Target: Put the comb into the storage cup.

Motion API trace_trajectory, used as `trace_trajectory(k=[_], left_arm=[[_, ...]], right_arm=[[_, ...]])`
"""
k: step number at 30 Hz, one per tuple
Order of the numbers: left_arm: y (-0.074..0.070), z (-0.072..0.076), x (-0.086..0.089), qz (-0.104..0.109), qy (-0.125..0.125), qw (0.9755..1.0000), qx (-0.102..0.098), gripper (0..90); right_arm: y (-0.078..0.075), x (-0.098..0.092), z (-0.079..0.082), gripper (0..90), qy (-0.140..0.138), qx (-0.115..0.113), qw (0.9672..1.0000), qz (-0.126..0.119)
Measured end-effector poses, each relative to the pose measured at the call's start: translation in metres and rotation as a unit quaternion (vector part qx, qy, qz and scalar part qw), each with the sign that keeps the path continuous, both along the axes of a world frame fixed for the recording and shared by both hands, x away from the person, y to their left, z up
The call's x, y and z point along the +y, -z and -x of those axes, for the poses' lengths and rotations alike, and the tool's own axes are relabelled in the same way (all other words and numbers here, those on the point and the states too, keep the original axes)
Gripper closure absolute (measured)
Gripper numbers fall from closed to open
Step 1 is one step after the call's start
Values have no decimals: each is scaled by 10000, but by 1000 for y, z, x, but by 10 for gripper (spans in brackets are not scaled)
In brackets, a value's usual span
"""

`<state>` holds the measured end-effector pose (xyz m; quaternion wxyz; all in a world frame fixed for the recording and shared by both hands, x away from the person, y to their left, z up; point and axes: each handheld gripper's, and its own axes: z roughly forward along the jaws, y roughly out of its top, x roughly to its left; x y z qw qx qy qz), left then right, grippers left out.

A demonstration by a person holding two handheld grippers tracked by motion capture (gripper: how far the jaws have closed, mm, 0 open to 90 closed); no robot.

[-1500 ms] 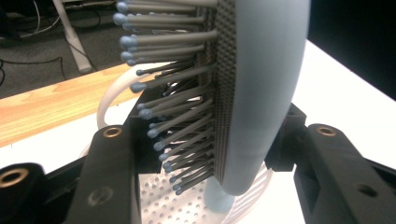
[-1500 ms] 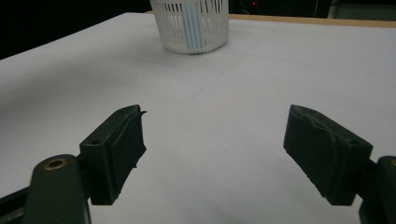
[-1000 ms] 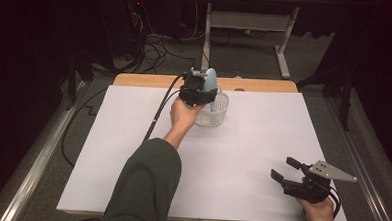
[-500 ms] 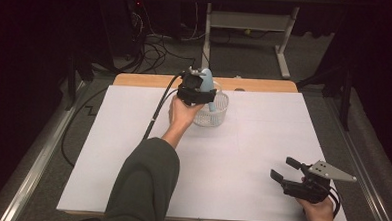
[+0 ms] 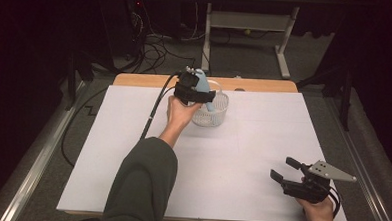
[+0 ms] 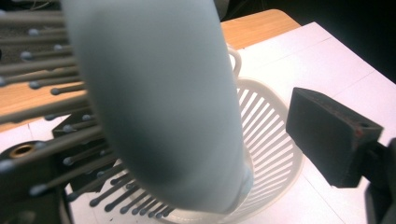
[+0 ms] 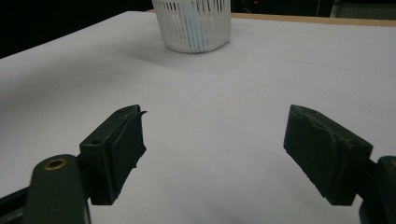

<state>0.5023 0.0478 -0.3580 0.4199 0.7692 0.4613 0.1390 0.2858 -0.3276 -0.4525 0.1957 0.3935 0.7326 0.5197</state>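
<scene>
A light blue hairbrush (image 5: 203,83) stands tilted with its handle down in a white slatted basket (image 5: 215,115) at the far middle of the table. My left gripper (image 5: 195,93) is around the brush head, and its jaws have just been opening. In the left gripper view the brush (image 6: 163,102) is between the jaws of my left gripper (image 6: 196,140); the right pad (image 6: 329,135) stands clear of it and the bristles point toward the left jaw. The basket (image 6: 273,135) lies below. My right gripper (image 5: 286,170) rests open near the front right corner, and nothing is in my right gripper (image 7: 215,149).
A white sheet (image 5: 242,157) covers the table, with a wooden strip (image 5: 265,85) along the far edge. From the right gripper view the basket (image 7: 196,23) stands far ahead with the blue handle (image 7: 190,25) inside. Cables and a metal stand sit on the floor beyond.
The left hand has shifted only slightly at the basket, with the brush still between its jaws. The right gripper has not moved.
</scene>
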Motion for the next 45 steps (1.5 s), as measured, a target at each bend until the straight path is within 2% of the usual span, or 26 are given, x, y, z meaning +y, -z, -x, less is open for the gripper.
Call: trace_trajectory(k=[12, 20, 24, 29, 45], left_arm=[[2, -4, 5, 11, 1, 9999, 110, 36], [4, -4, 9, -81, -6, 9998, 164, 36], [6, -3, 13, -65, -70, 9999, 141, 36], [10, -4, 19, -46, -94, 9997, 224, 36], [10, -1, 26, -151, -52, 9993, 327, 36]], right_arm=[[0, 0, 0, 206, -2, 4, 10000, -10], [0, 0, 0, 206, 2, 9, 10000, -16], [0, 0, 0, 206, -2, 4, 10000, -9], [0, -1, 0, 206, 15, 7, 10000, -12], [0, -1, 0, 206, 26, -2, 10000, -21]])
